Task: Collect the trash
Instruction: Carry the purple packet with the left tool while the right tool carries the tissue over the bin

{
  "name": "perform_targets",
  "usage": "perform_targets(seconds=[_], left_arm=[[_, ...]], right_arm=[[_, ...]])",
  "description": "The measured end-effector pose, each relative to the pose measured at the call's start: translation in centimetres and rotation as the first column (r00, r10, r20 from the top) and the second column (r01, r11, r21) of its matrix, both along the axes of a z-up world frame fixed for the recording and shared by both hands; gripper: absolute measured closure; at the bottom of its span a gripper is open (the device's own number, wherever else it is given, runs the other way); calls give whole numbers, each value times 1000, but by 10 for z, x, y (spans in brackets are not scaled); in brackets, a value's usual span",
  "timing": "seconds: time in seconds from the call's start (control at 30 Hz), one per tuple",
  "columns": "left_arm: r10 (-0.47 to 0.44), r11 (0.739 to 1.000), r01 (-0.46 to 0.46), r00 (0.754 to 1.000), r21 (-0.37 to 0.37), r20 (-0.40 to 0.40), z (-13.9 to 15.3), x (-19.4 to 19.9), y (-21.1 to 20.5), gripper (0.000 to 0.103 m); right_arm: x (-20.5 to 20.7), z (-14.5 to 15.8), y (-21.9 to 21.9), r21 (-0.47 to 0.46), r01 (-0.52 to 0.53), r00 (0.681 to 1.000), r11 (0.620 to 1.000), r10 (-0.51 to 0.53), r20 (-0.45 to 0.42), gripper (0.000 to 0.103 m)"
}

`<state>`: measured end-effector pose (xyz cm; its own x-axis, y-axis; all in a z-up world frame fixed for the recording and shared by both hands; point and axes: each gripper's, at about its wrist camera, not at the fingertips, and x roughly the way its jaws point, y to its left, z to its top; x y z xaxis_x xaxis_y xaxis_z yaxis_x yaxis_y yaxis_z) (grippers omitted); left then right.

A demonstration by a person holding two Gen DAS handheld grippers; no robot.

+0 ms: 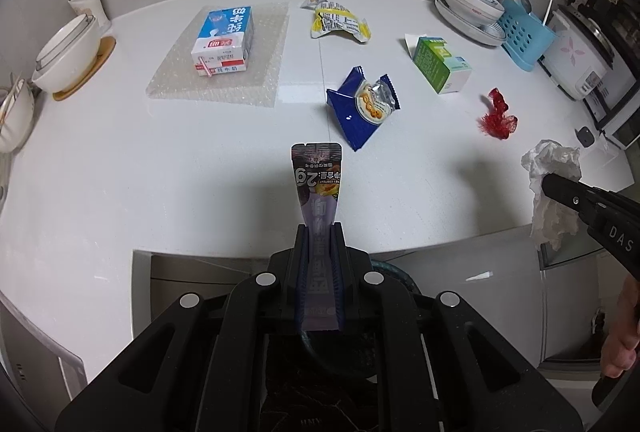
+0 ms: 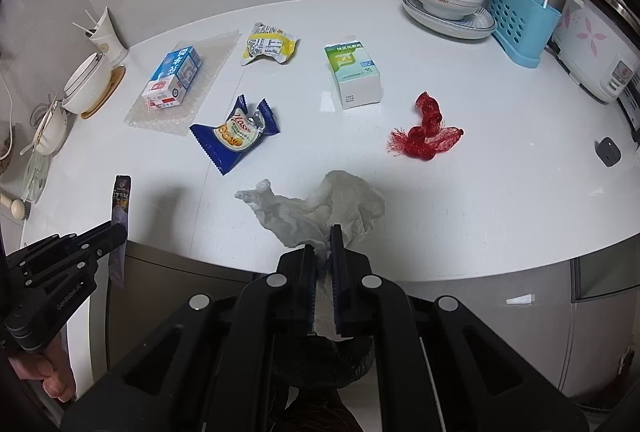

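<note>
While both claws hang over the table (image 1: 120,168) edge, left claw (image 1: 320,232) clamps a purple sachet (image 1: 317,184); right claw (image 2: 323,238) clamps crumpled tissue (image 2: 320,208). Ahead of them: blue wrapper (image 1: 360,108), red netting (image 2: 426,130). Farther: green box (image 2: 354,74), yellow wrapper (image 1: 338,21), milk carton (image 1: 224,40).

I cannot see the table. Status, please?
Left tongs shut on purple sachet. Right tongs shut on crumpled tissue. Five items remain.

Even overhead light, soft shadows, fisheye-warped edges.
</note>
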<state>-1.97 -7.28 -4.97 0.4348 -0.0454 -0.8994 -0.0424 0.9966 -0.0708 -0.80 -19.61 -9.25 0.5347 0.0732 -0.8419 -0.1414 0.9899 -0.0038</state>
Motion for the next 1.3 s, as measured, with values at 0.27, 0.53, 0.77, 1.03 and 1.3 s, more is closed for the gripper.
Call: perform_targets(seconds=[0.27, 0.53, 0.77, 1.03, 1.3], left_arm=[[-17, 1000, 17, 1000, -15, 9, 2, -22, -14, 93], [-39, 999, 39, 999, -19, 6, -2, -46, -30, 93], [-52, 998, 51, 999, -26, -9, -12, -67, -40, 93], [-70, 997, 69, 997, -28, -29, -22, -87, -48, 93], [-78, 996, 76, 996, -37, -43, -32, -93, -50, 93]], right_arm=[[-18, -7, -7, 1, -18, 1000, 1000, 18, -8, 98], [-44, -8, -11, 7, -47, 999, 999, 47, -4, 98], [-64, -17, -17, -3, -57, 998, 998, 57, -11, 98], [-81, -30, -28, -7, -55, 998, 998, 55, -19, 98], [-90, -42, -33, -10, -47, 998, 999, 47, -32, 98]])
